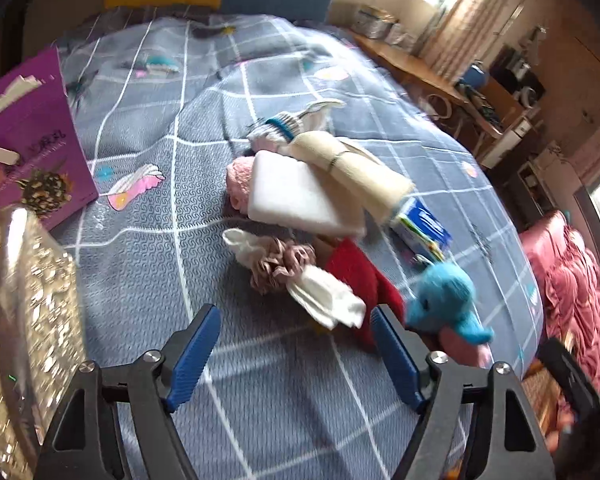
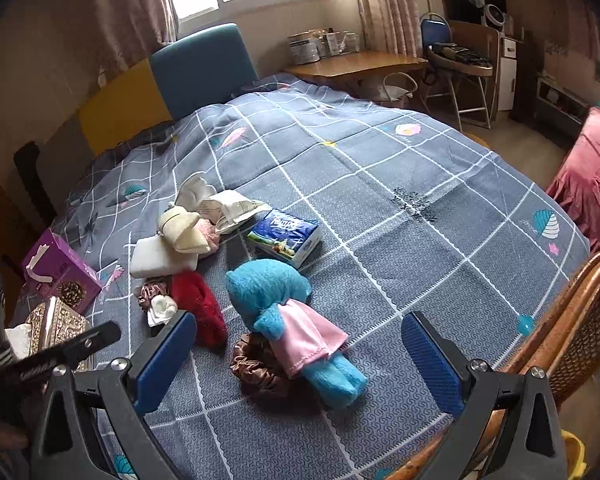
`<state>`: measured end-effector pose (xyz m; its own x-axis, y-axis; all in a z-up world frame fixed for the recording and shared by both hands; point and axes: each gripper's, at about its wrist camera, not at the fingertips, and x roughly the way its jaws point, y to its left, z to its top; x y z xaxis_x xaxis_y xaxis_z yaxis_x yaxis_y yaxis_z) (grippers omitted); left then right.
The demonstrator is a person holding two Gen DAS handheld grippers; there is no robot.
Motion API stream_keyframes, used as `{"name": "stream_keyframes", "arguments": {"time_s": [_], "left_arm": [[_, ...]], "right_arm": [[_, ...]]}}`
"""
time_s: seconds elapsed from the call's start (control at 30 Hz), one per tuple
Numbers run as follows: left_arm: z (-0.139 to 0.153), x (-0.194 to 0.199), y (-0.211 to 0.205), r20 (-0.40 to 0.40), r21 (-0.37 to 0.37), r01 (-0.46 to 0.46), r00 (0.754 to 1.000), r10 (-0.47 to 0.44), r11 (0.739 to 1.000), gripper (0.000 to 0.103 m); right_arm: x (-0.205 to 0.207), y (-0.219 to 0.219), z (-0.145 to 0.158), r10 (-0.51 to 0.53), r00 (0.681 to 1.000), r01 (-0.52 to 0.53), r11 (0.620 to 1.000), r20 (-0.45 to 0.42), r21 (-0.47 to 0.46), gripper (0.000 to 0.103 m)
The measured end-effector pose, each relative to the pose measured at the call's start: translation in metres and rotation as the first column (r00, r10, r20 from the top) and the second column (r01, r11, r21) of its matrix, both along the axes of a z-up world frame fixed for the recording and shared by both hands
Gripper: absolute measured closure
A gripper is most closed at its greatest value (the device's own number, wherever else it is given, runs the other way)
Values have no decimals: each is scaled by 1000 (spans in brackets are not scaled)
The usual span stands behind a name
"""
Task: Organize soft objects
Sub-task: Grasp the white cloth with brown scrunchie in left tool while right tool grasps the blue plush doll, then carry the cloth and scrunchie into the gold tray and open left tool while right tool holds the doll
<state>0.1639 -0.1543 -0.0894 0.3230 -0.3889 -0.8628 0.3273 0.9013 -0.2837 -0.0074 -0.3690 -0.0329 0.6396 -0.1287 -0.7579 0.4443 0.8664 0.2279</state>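
A pile of soft things lies on the grey checked bedspread [image 1: 148, 264]: a white foam block [image 1: 296, 196], a cream rolled cloth [image 1: 352, 168], a red cloth [image 1: 360, 276], a white sock [image 1: 328, 296], a brown scrunchie [image 1: 280, 260]. A blue plush doll [image 2: 284, 312] in a pink dress lies face down on a brown scrunchie [image 2: 256, 368]; the doll also shows in the left wrist view [image 1: 444, 300]. My left gripper [image 1: 296, 356] is open and empty, just short of the white sock. My right gripper [image 2: 300, 364] is open and empty, its fingers either side of the doll's legs.
A purple box [image 1: 28, 140] and a gold patterned tissue box [image 1: 24, 320] stand at the bed's left edge. A blue tissue pack [image 2: 286, 236] lies beyond the doll. A wicker chair [image 2: 572, 320] is at the right, a wooden desk [image 2: 356, 62] behind the bed.
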Motion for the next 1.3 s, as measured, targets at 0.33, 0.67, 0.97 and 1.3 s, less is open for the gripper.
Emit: {"name": "stream_keyframes", "arguments": {"time_s": [0.33,0.67,0.97,1.3], "left_arm": [[-53,53,-11,-149,-5,-121,982,118,993,37],[-46,21,-5,-72,-8,-4,997,3,1000,64],[-12,-12,1,32,38,77,996,-78,996,65],[99,49,25,228,-33,-3,974,10,999,65]], "right_arm": [[6,-16,-6,50,998,-49,998,-33,34,0],[58,-25,-22,196,962,-169,974,-189,152,35],[105,-5,-72,304,860,-258,952,-409,166,65],[102,-14,-75,276,875,-215,957,-396,192,70]]}}
